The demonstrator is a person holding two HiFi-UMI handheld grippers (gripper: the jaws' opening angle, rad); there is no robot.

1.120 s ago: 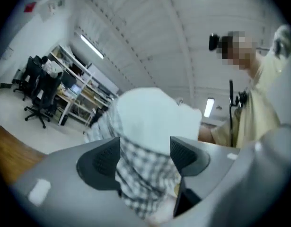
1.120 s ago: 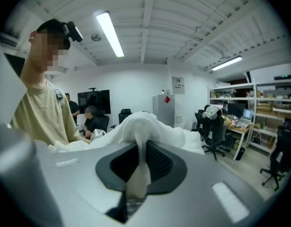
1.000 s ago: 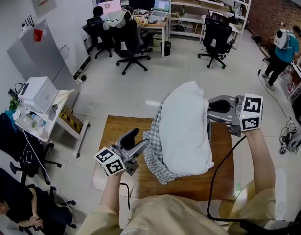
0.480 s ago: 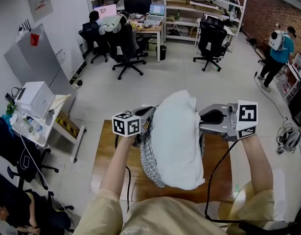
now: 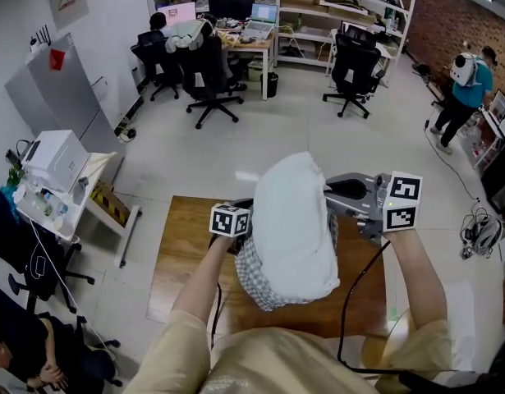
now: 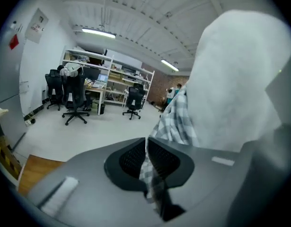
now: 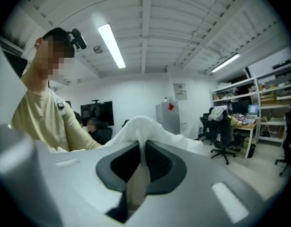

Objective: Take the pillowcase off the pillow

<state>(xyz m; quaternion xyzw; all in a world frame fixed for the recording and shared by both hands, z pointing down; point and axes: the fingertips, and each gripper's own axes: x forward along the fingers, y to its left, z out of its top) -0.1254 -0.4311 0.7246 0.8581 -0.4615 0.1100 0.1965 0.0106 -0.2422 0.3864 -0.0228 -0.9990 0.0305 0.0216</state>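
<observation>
Right gripper (image 7: 140,167): pressed on the pillow's (image 5: 291,220) white corner, holding it up above the table (image 5: 182,253).
Left gripper (image 6: 146,162): pinched the checked pillowcase (image 5: 262,273) edge, likely for pulling it down.
Pillowcase: bunched on the pillow's lower end, above the table.

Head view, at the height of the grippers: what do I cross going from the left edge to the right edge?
white machine on a side table → left gripper, shut on the checked pillowcase → white pillow → right gripper, shut on that pillow → cable heap on the floor
</observation>
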